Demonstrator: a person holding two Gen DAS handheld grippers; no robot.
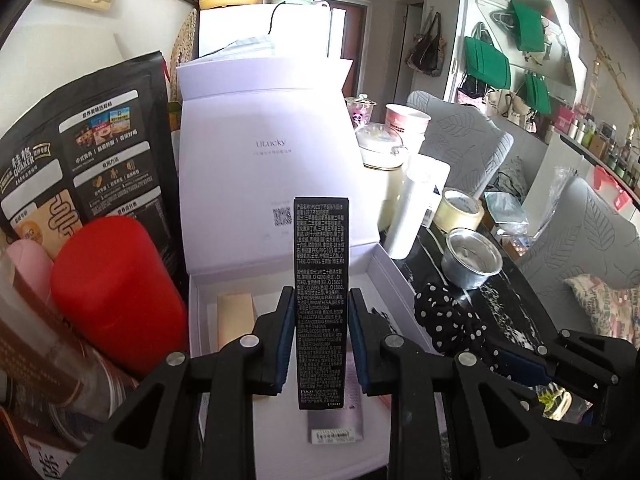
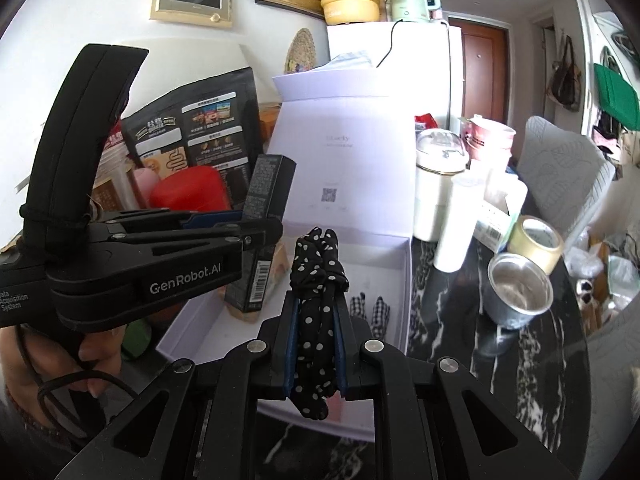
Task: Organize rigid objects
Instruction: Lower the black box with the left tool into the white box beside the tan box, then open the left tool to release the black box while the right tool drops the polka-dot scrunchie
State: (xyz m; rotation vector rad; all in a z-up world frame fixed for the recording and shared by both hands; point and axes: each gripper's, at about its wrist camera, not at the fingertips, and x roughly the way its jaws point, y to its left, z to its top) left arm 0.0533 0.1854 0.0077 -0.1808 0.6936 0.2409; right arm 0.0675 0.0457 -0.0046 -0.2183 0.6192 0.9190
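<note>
My left gripper (image 1: 320, 296) is shut on a tall black carton (image 1: 320, 248) with white print, held upright over the open white gift box (image 1: 400, 280). The same carton (image 2: 264, 216) shows in the right wrist view, with the left gripper (image 2: 260, 226) clamped on it above the box's left part. My right gripper (image 2: 316, 300) is shut on a black polka-dot cloth (image 2: 318, 280), bunched between the pads over the box's (image 2: 404, 280) front edge. That cloth (image 1: 448, 316) hangs right of the box, with the right gripper (image 1: 496, 350) behind it. A beige carton (image 1: 236, 316) lies inside.
The box lid (image 1: 260, 152) stands upright behind. A red canister (image 1: 116, 292) and a black oats bag (image 1: 80, 168) crowd the left side. On the dark marble table to the right are a steel cup (image 2: 520, 292), a tape roll (image 2: 536, 242) and a white bottle (image 2: 454, 224). Checked cloth pieces (image 2: 370, 312) lie in the box.
</note>
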